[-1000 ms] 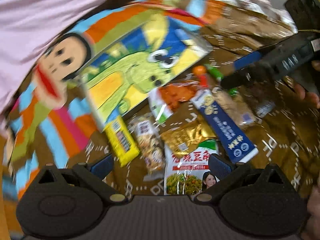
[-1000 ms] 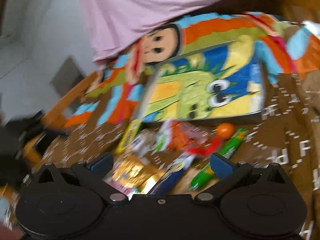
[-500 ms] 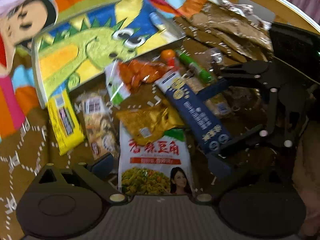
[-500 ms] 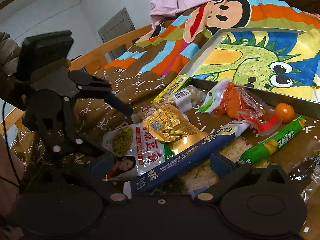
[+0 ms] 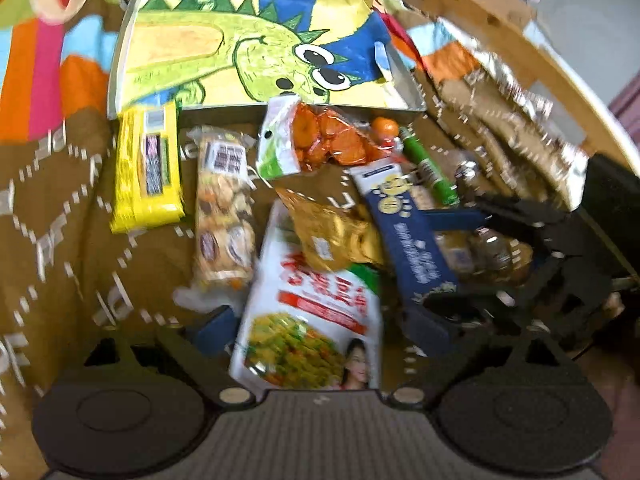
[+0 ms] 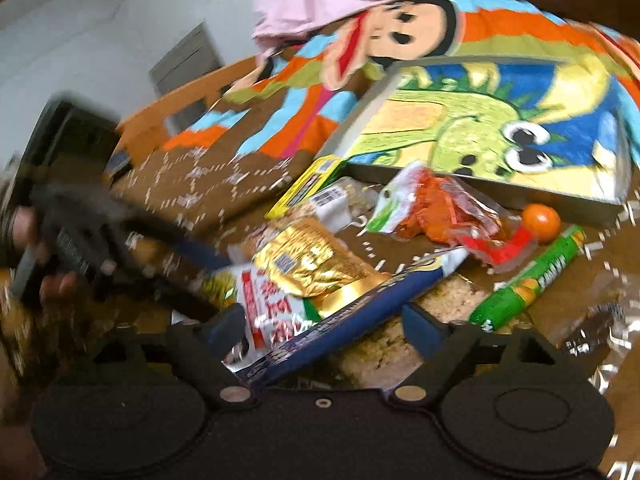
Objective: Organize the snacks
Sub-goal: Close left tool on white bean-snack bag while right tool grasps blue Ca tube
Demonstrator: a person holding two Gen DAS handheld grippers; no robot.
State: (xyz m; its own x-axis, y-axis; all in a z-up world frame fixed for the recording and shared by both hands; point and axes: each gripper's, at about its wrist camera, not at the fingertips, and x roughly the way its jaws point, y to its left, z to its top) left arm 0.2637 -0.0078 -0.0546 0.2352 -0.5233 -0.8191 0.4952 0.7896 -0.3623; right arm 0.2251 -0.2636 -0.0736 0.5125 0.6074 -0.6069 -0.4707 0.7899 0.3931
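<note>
Both grippers tilt down over a pile of snacks on a brown patterned cloth (image 5: 60, 248) covering the worktop. Left gripper (image 5: 320, 326) has jaws spread wide, just been closing, pads not pressing anything; the white bean-snack bag (image 5: 316, 312) lies between the fingers, flat, with red lettering and a photo of green-yellow beans. Right gripper (image 6: 326, 326) is likewise apart and just been closing, with the long dark-blue box (image 6: 352, 320) running diagonally between its fingers, no clear pad contact. In the right wrist view the left gripper shows at the left edge, blurred, with a hand (image 6: 44, 280) on its handle. Largest thing: a shallow tray (image 5: 120, 44) with a green dinosaur drawing inside, at the far side of the pile, on a bright cartoon-monkey cloth (image 6: 400, 28). Just in front of the tray: a yellow bar pack (image 5: 146, 168) at the left, a clear pack of round cookies (image 5: 224, 216) beside it, and an orange-filled bag with a white-green header (image 5: 316, 140) touching the tray edge. A crumpled gold foil pack (image 5: 332, 236) overlaps the top of the bean-snack bag and touches the blue box. A green sausage stick (image 6: 532, 276) lies to the right, a pale rice-crisp bar (image 6: 440, 296) partly under the blue box, and a small orange ball (image 6: 542, 222) near the tray corner, next to a red wrapper (image 6: 500, 248).
</note>
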